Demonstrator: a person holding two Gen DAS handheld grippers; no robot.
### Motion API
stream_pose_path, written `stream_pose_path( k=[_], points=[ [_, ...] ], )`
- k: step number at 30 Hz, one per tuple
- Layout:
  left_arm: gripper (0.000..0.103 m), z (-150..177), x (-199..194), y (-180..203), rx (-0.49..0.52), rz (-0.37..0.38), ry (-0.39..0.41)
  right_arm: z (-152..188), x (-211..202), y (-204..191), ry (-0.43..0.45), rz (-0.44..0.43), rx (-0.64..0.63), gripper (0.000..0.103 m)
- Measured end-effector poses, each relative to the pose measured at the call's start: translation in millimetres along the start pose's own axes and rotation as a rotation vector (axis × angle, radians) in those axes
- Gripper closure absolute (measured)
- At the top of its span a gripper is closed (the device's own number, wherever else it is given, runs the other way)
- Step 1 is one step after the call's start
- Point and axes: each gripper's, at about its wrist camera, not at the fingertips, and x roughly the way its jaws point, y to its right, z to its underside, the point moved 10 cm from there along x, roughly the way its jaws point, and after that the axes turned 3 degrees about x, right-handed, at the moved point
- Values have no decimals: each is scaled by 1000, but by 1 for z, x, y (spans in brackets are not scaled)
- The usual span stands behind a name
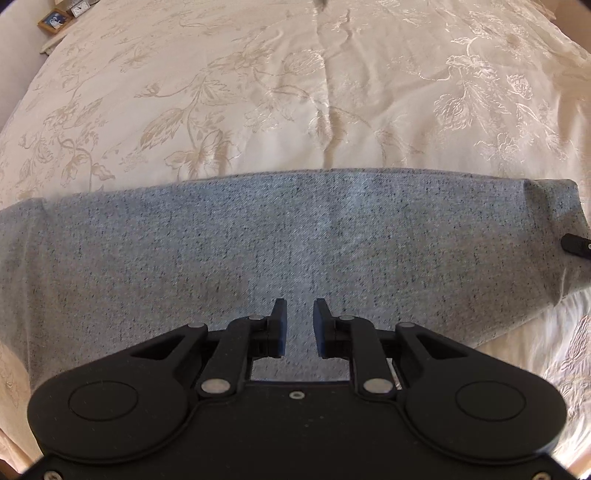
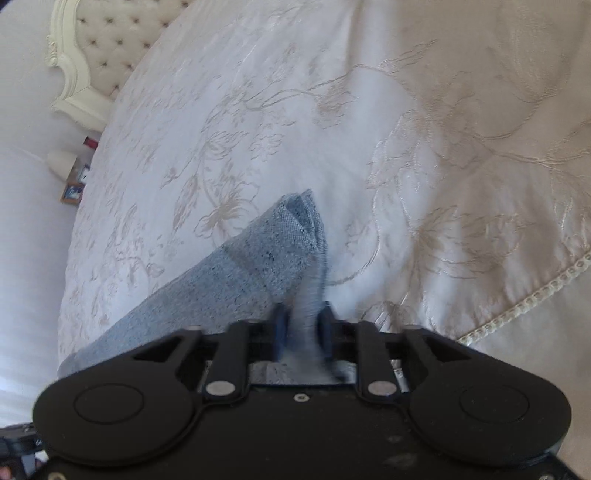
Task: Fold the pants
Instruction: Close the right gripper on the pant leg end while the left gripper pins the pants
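Note:
Grey speckled pants point(image 1: 258, 240) lie as a flat band across a cream floral bedspread point(image 1: 258, 92). My left gripper point(image 1: 300, 306) hovers over the band's middle, pointing steeply down. Its blue-padded jaws stand a narrow gap apart with nothing pinched; the cloth seen through the gap lies below. A dark fingertip point(image 1: 576, 245) of the other gripper shows at the pants' right end. In the right wrist view, my right gripper point(image 2: 303, 314) is shut on a bunched fold of the pants point(image 2: 258, 266). The hem end rises ahead of the pads, off the bedspread point(image 2: 443, 147).
A tufted cream headboard point(image 2: 92, 48) stands at the upper left. Beside the bed sit a small framed picture point(image 1: 54, 20) and a pale rounded object point(image 2: 61, 164). The bedspread's beaded edge point(image 2: 524, 302) runs along the lower right.

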Motion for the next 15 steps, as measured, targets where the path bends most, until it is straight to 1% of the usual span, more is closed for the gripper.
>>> stream_pose_path(
  k=[2,4,5,7,8,10,12,13,15],
  points=[
    [76,-16,8,6,5,3,18,-2,-8,-12,15,-4,-41,92],
    [76,-32,19,9,17,-18,35,-5,-17,-26,31,-24,-59,92],
    [76,-42,26,9,16,-34,37,-4,-22,-32,39,-31,-63,92],
    [76,-59,44,8,1,-36,29,-5,-30,-43,55,-38,-84,92],
    [76,-66,53,5,-16,-44,21,-6,-32,-48,57,-39,-93,92],
    [78,-75,77,-2,-49,-57,-22,-7,-36,-57,59,-45,-105,92],
    [78,-77,99,-4,-67,-42,-80,-7,-40,-62,64,-49,-116,92],
    [78,-77,103,-5,-69,-40,-89,-6,-42,-63,66,-45,-114,92],
    [79,-78,98,-5,-69,-28,-84,-7,-46,-65,71,-49,-103,92]
  ],
)
